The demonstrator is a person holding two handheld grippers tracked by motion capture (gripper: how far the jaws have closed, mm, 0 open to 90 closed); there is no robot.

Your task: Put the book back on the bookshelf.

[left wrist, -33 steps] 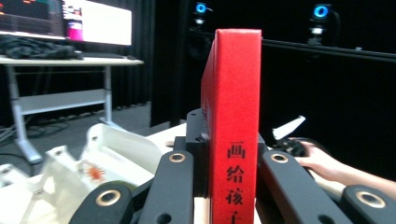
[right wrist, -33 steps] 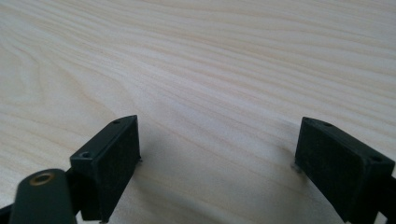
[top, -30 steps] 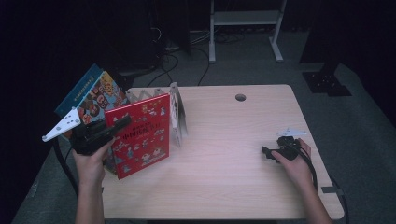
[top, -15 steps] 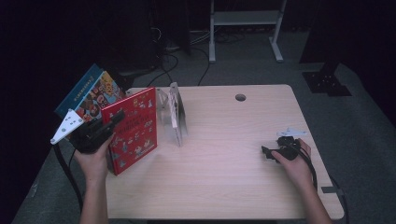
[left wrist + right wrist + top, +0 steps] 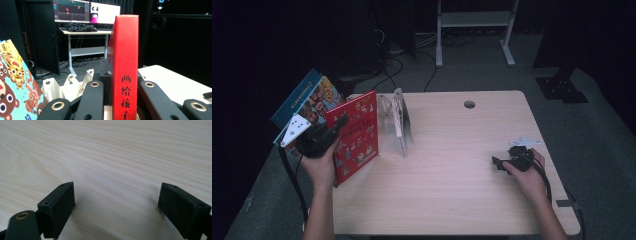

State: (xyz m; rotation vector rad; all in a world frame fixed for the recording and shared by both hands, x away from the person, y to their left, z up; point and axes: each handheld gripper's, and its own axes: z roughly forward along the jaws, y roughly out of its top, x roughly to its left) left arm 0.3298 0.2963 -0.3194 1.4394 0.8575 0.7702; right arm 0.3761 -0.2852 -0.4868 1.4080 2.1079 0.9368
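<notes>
Left gripper (image 5: 333,131) fingers pinch the red book (image 5: 357,135) by its spine, right gripper (image 5: 498,164) fingers spread on the counter (image 5: 452,170) — imo keep it upright & ease it beside the white bookend (image 5: 397,122).

My work surface is a rectangular light-wood-grain tabletop (image 5: 452,165) with rounded corners and a small round cable hole (image 5: 469,104) near its far edge. A white metal book stand with slanted dividers (image 5: 396,120) stands on it toward my far left. The red hardcover picture book (image 5: 357,135) stands upright at the left edge beside the stand; whether its lower edge touches the wood I cannot tell. My right gripper (image 5: 502,164) rests on the tabletop near the right edge, its black jaws spread wide over bare grain in the right gripper view. The rest of the wood is bare.
</notes>
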